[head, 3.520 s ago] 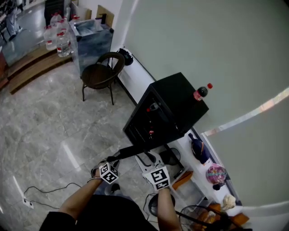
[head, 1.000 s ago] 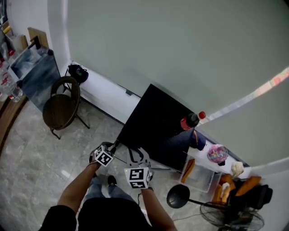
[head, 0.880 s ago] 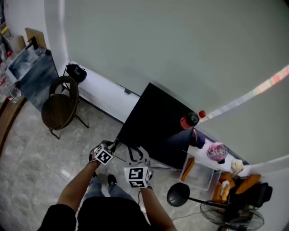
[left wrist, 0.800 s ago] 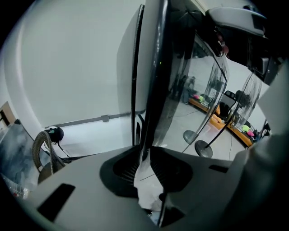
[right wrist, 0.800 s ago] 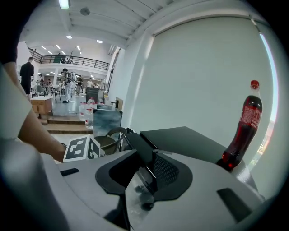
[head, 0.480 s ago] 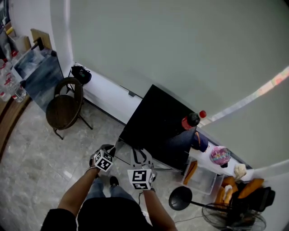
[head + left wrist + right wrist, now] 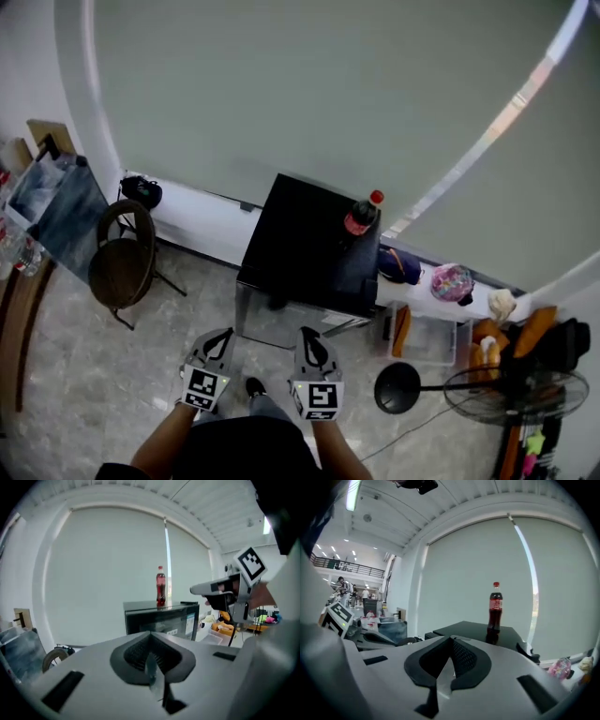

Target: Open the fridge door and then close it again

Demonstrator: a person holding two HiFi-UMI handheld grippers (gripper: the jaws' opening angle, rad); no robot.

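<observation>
Well, the black fridge [image 7: 305,248] stands against the wall with its door [image 7: 281,322] flush shut and a cola bottle [image 7: 359,216] upright on top. The left claw [image 7: 217,343] and right claw [image 7: 309,339] hang near the door but clear of it, each pinched together on nothing. With nothing gripped and the door sealed, I'd judge the open-and-close job finished.

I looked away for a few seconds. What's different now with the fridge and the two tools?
The fridge door, swung open earlier, is now closed. The left tool and right tool have pulled back from its front toward the person, and both are shut on nothing. Unchanged: the cola bottle on top of the fridge and the chair beside it.
</observation>
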